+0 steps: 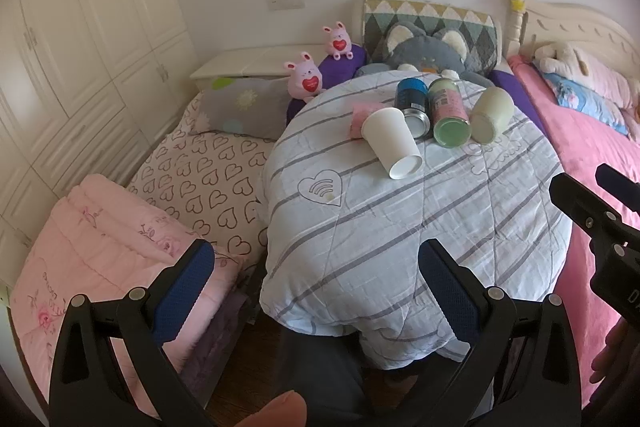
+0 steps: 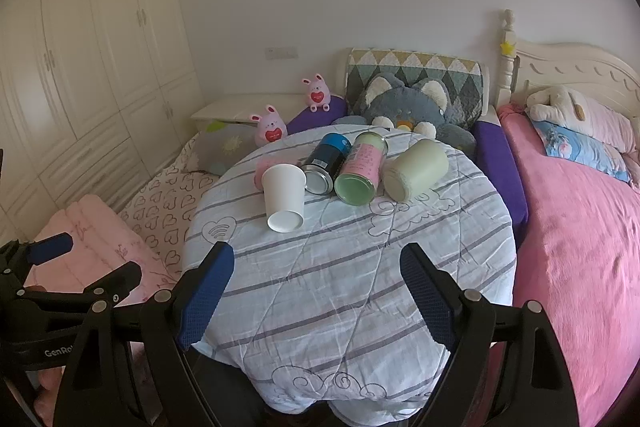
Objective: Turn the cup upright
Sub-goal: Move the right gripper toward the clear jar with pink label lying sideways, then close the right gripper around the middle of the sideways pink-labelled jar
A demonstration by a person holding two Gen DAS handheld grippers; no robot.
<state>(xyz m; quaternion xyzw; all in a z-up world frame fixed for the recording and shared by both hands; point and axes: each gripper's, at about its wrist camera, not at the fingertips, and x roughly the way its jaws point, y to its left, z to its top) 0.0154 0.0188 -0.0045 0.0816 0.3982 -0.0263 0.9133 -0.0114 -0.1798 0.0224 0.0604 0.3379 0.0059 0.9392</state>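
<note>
A white paper cup (image 1: pixel 390 141) (image 2: pixel 283 195) lies on its side on a round table under a striped quilt (image 1: pixel 420 227) (image 2: pixel 352 287), base toward me. Behind it lie a small pink cup (image 1: pixel 362 115) (image 2: pixel 265 167), a blue can (image 1: pixel 411 99) (image 2: pixel 325 162), a pink and green can (image 1: pixel 449 111) (image 2: pixel 360 169) and a pale green cup (image 1: pixel 491 113) (image 2: pixel 416 169), all on their sides. My left gripper (image 1: pixel 316 287) is open and empty at the table's near left edge. My right gripper (image 2: pixel 318 299) is open and empty over the near part of the table.
A bed with a heart-print sheet (image 1: pixel 212 171) and a folded pink quilt (image 1: pixel 100 247) lies to the left. A pink bed (image 2: pixel 580 247) lies to the right. Plush toys (image 2: pixel 412 107) and pillows sit behind the table. A wardrobe (image 1: pixel 80 47) stands at far left.
</note>
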